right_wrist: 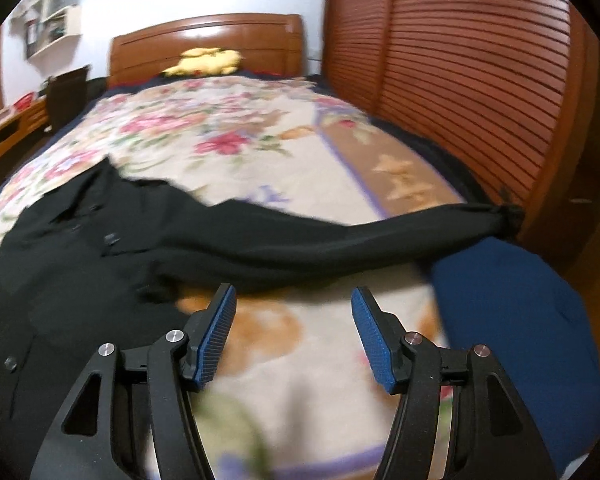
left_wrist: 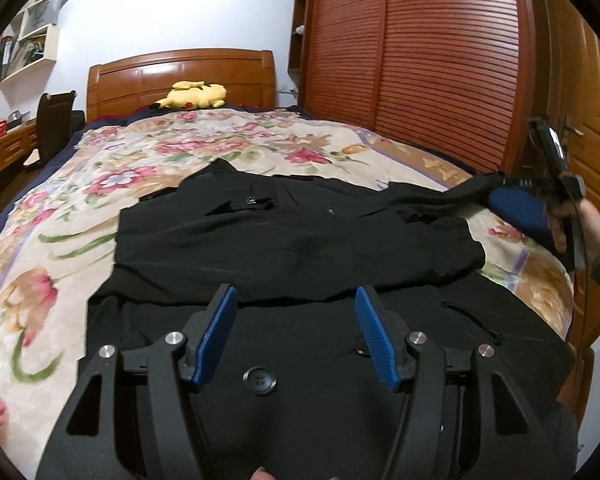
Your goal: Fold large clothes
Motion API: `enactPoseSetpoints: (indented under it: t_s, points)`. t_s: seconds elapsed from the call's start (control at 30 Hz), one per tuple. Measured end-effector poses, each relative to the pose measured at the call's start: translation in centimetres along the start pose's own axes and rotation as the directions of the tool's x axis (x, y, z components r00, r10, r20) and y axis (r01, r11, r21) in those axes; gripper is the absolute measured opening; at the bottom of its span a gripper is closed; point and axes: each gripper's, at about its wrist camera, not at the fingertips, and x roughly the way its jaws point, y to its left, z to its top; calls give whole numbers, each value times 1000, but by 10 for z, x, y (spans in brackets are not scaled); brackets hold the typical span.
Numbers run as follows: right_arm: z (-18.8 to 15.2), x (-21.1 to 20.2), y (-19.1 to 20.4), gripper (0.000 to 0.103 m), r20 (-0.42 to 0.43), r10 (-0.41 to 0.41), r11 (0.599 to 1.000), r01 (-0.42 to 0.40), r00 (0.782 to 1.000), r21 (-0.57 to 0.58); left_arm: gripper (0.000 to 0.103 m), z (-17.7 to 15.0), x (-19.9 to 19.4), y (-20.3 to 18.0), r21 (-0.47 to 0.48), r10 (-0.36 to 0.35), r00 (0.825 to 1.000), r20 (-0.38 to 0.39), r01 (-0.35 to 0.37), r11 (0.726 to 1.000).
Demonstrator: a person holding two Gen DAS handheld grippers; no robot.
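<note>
**Fingers apart on both grippers, with one coat sleeve not yet folded**

Holding the left gripper (left_wrist: pixel 294 296) low over the near part of a black coat (left_wrist: pixel 300 248), with its fingers (left_wrist: pixel 216 328) spread wide and gripping nothing. Looking down on the coat lying flat across a floral bedspread (left_wrist: pixel 160 152), with one large button (left_wrist: pixel 259 380) sitting between the blue pads.

Moving rightward: seeing the coat's sleeve (right_wrist: pixel 340 248) stretching sideways across the bedspread, well out from the body, and ending in a bunched cuff (right_wrist: pixel 508 214) near the bed's right edge. Holding the right gripper (right_wrist: pixel 294 296) just short of that sleeve, with its fingers (right_wrist: pixel 216 332) likewise apart and empty, over bare bedspread. Noting a dark blue cushion (right_wrist: pixel 512 304) just beside the cuff.

Judging the step in hand as bringing the sleeve in, not yet begun. Expecting the next move to call for reaching forward to the sleeve, closing the right fingers on it, probably near the cuff, and carrying it leftward onto the coat's body. Expecting the left gripper to be needed for steadying the fabric.

Counting, left to right: one coat; one outstretched sleeve; two grippers, four blue pads; one yellow plush toy (left_wrist: pixel 194 96) by the headboard; one cushion. Leaving the smaller buttons uncounted, blur making them uncertain.
</note>
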Motion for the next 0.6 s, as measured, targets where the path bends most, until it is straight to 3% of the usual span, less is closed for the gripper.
enactPoseSetpoints:
  t_s: [0.3,0.6]
  points:
    - [41,26,-84,61,-43,-64,989,70,997,129,63,-5,17,-17,37,-7,999,-43,8,999]
    - [53,59,-132,61,-104,-127,951,151,986,271,65,-7,25,-16,29,-14,998,-66,16,999]
